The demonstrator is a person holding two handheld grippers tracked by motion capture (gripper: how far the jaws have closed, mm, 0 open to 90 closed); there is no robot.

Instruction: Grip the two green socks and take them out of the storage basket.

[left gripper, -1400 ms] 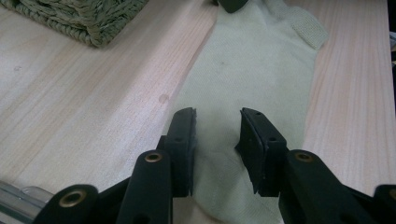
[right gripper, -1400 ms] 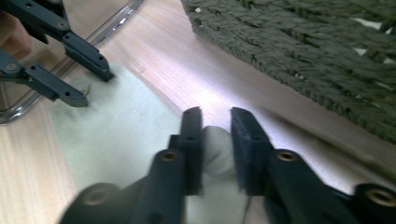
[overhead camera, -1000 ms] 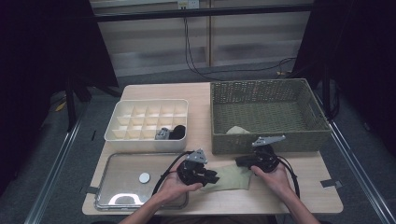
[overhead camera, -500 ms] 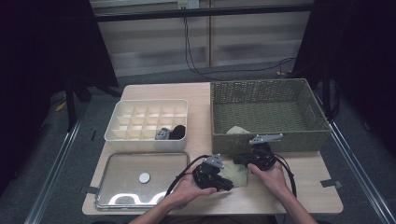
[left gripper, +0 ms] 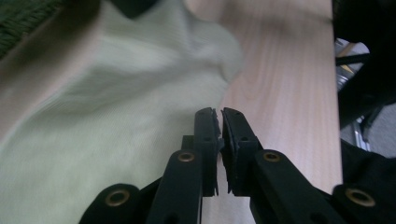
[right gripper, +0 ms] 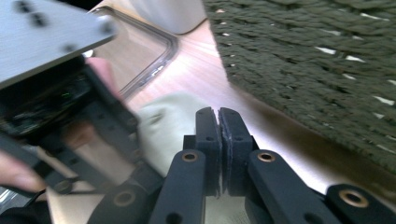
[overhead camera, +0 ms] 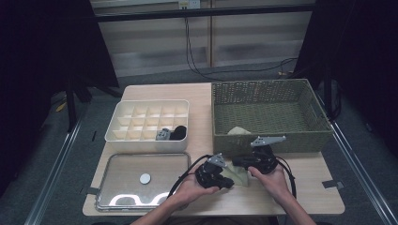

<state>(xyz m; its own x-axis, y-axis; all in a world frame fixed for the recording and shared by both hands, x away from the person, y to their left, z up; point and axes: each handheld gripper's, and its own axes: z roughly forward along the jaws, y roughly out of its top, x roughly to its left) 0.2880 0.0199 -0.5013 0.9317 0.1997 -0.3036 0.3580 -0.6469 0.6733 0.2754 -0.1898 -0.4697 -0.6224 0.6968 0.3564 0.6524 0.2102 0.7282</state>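
Note:
A pale yellow-green cloth (overhead camera: 237,177) lies bunched on the wooden table between my two grippers. My left gripper (overhead camera: 230,184) rests at its near left side, pointing right. In the left gripper view the jaws (left gripper: 220,112) have just been closing and now stand shut, with the cloth (left gripper: 116,93) spread to their left and its edge at the tips. I cannot tell whether that edge is pinched. My right gripper (overhead camera: 234,162) lies behind the cloth, pointing left. Its jaws (right gripper: 218,112) are shut over the cloth (right gripper: 168,123), close to the left gripper (right gripper: 70,107).
A green woven basket (overhead camera: 267,140) stands right behind the grippers, with a pale cloth (overhead camera: 239,131) inside. A white compartment box (overhead camera: 145,138) at the back left holds dark items (overhead camera: 171,134). A clear tray (overhead camera: 143,154) with a small disc (overhead camera: 145,178) lies front left.
My left gripper has moved right along the front of the table toward the right gripper. The cloth, stretched out a second ago, is now bunched shorter. The right gripper has stayed put.

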